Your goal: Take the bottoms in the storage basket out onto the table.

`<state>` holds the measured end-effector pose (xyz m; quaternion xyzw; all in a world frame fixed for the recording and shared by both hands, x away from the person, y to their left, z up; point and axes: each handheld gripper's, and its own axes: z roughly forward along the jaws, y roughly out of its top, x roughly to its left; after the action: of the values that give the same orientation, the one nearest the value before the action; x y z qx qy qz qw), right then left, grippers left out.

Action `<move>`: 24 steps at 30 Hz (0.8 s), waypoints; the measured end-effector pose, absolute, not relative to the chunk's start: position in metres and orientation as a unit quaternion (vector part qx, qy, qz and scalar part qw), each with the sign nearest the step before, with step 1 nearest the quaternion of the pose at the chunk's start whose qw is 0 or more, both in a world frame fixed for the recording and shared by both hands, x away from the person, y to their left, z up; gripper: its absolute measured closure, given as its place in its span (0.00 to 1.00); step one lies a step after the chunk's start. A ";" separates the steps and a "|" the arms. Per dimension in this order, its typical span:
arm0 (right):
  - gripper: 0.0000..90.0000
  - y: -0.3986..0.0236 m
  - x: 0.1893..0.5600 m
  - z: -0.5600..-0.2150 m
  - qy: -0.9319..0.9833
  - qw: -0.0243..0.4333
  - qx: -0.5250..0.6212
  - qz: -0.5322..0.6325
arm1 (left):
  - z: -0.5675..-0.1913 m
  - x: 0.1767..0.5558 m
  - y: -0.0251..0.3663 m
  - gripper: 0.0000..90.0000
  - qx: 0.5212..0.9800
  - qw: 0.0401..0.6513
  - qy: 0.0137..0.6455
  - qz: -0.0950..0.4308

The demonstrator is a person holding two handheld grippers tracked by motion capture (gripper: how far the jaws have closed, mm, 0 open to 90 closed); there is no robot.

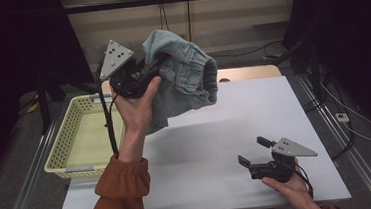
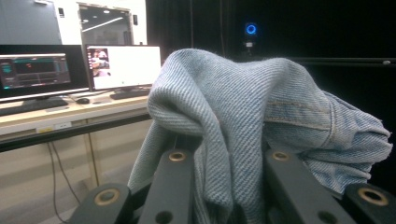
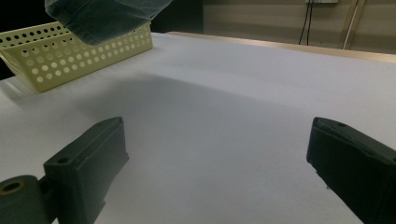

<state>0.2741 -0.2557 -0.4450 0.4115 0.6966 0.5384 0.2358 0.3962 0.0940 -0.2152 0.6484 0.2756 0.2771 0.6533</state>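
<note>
We see the left gripper (image 1: pixel 147 71) raised well above the white tabletop (image 1: pixel 255 124), its two black jaws closed onto a fold of a light blue denim garment with an elastic waistband (image 1: pixel 183 72). In the left gripper view the denim (image 2: pixel 243 116) is pinched between the jaws and bunches up over them, draping down on both sides. In the high view the garment hangs from the gripper to its right, clear of the tabletop, with its lower edge beside the left hand (image 1: pixel 136 108). That hand is held upright, palm toward the camera, with the forearm in an orange-brown sleeve (image 1: pixel 122 182) rising from the bottom edge.

A pale yellow perforated plastic basket (image 1: pixel 71 138) sits at the left edge of the tabletop, below and left of the garment. In the right gripper view the basket (image 3: pixel 70 60) lies far left, with the garment's lower edge (image 3: pixel 100 16) hanging in front of its rim.

The right gripper (image 1: pixel 257 151) is held low near the tabletop's front right corner by the right hand (image 1: pixel 290 186). Its jaws stand wide apart and hold nothing; we see only bare tabletop (image 3: pixel 224 121) between them.
</note>
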 end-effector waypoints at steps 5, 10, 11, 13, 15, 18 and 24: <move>0.05 -0.255 0.274 -0.445 0.698 0.235 0.410 0.538 | -0.219 0.397 0.087 0.89 0.653 0.654 0.272 0.267; 0.05 -0.255 0.274 -0.445 0.698 0.235 0.410 0.538 | -0.225 0.398 0.082 0.88 0.655 0.656 0.272 0.257; 0.05 -0.255 0.274 -0.445 0.698 0.235 0.410 0.538 | -0.227 0.398 0.080 0.89 0.657 0.656 0.273 0.252; 0.05 -0.255 0.274 -0.445 0.698 0.234 0.411 0.538 | -0.229 0.398 0.078 0.88 0.661 0.651 0.273 0.254; 0.05 -0.255 0.274 -0.445 0.697 0.234 0.412 0.538 | -0.233 0.400 0.076 0.88 0.671 0.642 0.272 0.251; 0.05 -0.254 0.274 -0.445 0.697 0.233 0.411 0.539 | -0.239 0.403 0.072 0.88 0.672 0.642 0.280 0.241; 0.05 -0.256 0.274 -0.445 0.698 0.234 0.410 0.539 | -0.250 0.409 0.068 0.88 0.675 0.641 0.285 0.229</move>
<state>0.2736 -0.2560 -0.4448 0.4103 0.6976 0.5388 0.2339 0.4086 0.0677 -0.2499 0.6746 0.2850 0.2293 0.6411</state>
